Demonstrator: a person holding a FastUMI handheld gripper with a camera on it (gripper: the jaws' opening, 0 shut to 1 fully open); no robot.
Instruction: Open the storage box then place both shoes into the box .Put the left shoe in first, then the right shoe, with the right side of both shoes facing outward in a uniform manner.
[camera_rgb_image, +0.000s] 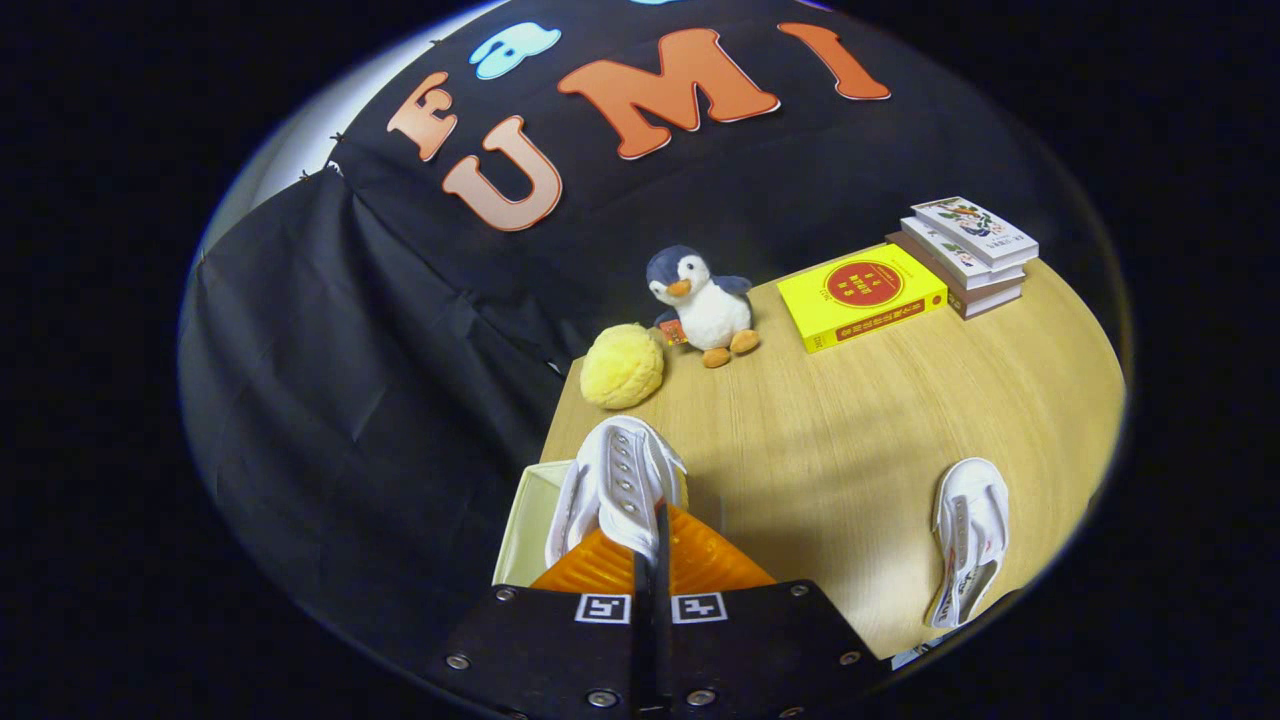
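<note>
My gripper (652, 545) is shut on a white lace-up shoe (615, 485), its orange fingers (700, 560) pinching the shoe's rear edge so the toe points away from me. The held shoe hangs over the cream storage box (525, 530), whose open edge shows just left of the fingers at the table's corner. A second white shoe (968, 535) lies on the wooden table (850, 430) well off to the right of the fingers, toe toward the far side. The inside of the box is mostly hidden behind the shoe and the gripper.
Beyond the held shoe sit a yellow fluffy ball (622, 366) and a penguin plush (700, 305). Farther right lie a yellow book (860, 295) and a stack of books (968, 255). Black cloth hangs left of the table's edge.
</note>
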